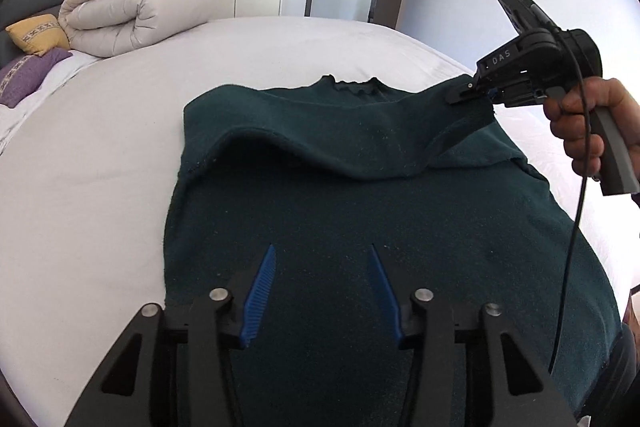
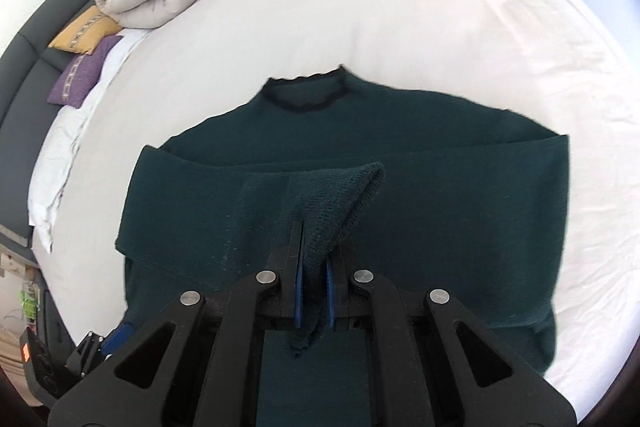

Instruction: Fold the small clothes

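Left wrist view looks down along the left gripper (image 1: 323,291), whose two blue pads (image 1: 260,297) stand apart with nothing between them; they hover just above the lower body of a dark green sweater (image 1: 360,211). This sweater lies flat on the white bed sheet (image 1: 100,167), its neck pointing away from both grippers. Ahead and to the right of the left gripper, the right gripper (image 1: 474,91) is closed on the end of one sleeve (image 1: 460,123) and holds it lifted over the sweater's shoulder area; a hand (image 1: 580,123) grips its grey handle, and a black cable (image 1: 576,211) hangs from it.

Right wrist view shows this grip closely: the right gripper (image 2: 314,291) has its blue pads pressed on the sleeve cuff (image 2: 340,203), and the knitted cloth rises out between them. Beyond the cuff the sweater's body spreads wide on the sheet. Far ahead and to the left of both grippers lie a rolled beige duvet (image 1: 136,15), a yellow cushion (image 1: 38,33) and a purple cushion (image 1: 28,75).
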### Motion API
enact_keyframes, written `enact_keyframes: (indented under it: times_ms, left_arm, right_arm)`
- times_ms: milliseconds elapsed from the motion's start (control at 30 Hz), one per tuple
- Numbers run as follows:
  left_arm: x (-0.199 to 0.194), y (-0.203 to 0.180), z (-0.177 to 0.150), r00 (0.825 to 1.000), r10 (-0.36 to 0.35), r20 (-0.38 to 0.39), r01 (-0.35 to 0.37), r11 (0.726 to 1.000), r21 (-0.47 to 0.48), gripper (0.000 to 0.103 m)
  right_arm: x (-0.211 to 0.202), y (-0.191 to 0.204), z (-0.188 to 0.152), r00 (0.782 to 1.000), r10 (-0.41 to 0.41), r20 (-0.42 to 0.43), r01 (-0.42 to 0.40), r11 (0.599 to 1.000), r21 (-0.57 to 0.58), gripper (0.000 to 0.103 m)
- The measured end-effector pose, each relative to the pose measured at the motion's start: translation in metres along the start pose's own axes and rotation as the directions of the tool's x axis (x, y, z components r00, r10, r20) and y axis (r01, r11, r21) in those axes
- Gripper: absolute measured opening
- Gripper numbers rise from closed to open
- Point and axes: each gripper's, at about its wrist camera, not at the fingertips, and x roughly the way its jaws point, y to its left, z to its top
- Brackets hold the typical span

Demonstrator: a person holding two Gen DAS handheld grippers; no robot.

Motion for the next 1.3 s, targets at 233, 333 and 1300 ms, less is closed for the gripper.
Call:
enact_keyframes:
  times_ms: [233, 333, 1300]
  left_arm:
    - [0.001, 0.036, 0.018, 1.0, -0.009, 0.017, 0.011, 0.993, -0.12, 0.033]
    - [0.004, 0.061, 0.043, 1.0, -0.002, 0.023, 0.006, 0.987, -0.163, 0.033]
    - [0.117, 0.109, 0.104, 0.988, 0.106, -0.111, -0.125, 0.976, -0.178, 0.033]
  right_arm:
    - [0.017, -0.033, 0.009, 0.997, -0.083, 0.0, 0.083, 0.996, 0.016, 0.007]
    - [0.021, -0.055, -0.004, 0.997, -0.071, -0.004, 0.071, 0.997, 0.033, 0.008]
    - [0.038, -0.055, -0.004, 0.986, -0.15, 0.079, 0.155, 0.985, -0.071, 0.008]
